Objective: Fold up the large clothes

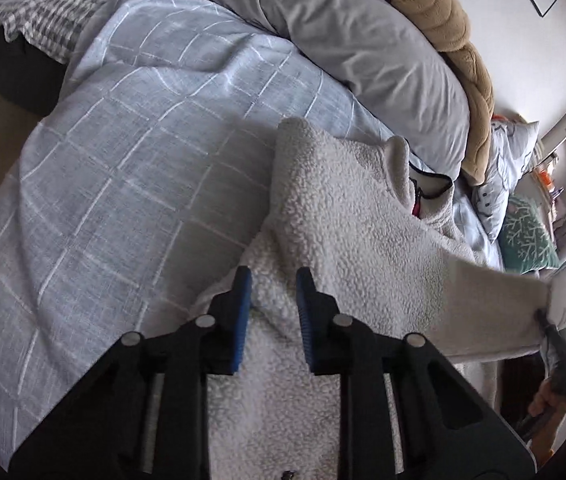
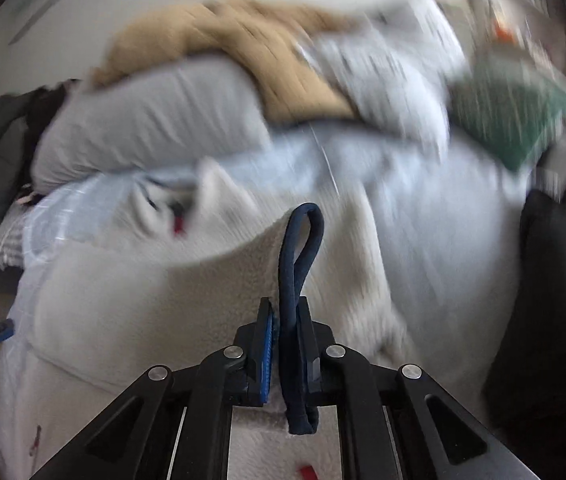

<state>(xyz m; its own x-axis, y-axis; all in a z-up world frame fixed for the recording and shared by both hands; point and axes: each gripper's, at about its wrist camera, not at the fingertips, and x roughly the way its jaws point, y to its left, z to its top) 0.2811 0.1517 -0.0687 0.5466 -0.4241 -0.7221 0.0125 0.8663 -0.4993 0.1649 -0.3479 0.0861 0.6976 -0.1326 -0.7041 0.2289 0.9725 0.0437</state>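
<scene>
Landmark for this entry: the cream fleece jacket, spread on your bed over the pale blue grid-lined duvet.

Left wrist view, left to right. Far beyond the jacket's left side, a grey checked blanket lies at the end of the bed. Behind the jacket, a long grey pillow with a tan quilted blanket heaped past it — both sit along the wall side and crowd the room above the collar. To the jacket's right are a white printed pillow and a green cushion with a coral pattern. Your left gripper has its blue-padded fingers spread apart with a ridge of fleece lying between them; they are not pinching it. At the jacket's far right edge your right gripper holds the stretched fabric.

Right wrist view — heavily motion-blurred beyond the tool. Your right gripper is clenched on the jacket's dark navy trim, which loops up above the fingertips. The jacket fills the lower left; the open collar, with a red spot inside, is smeared. Only this view shows the trim in the clamp, and a dark mass right of the jacket — I cannot tell what it is. Only the left view shows the fleece texture and zip sharply.
</scene>
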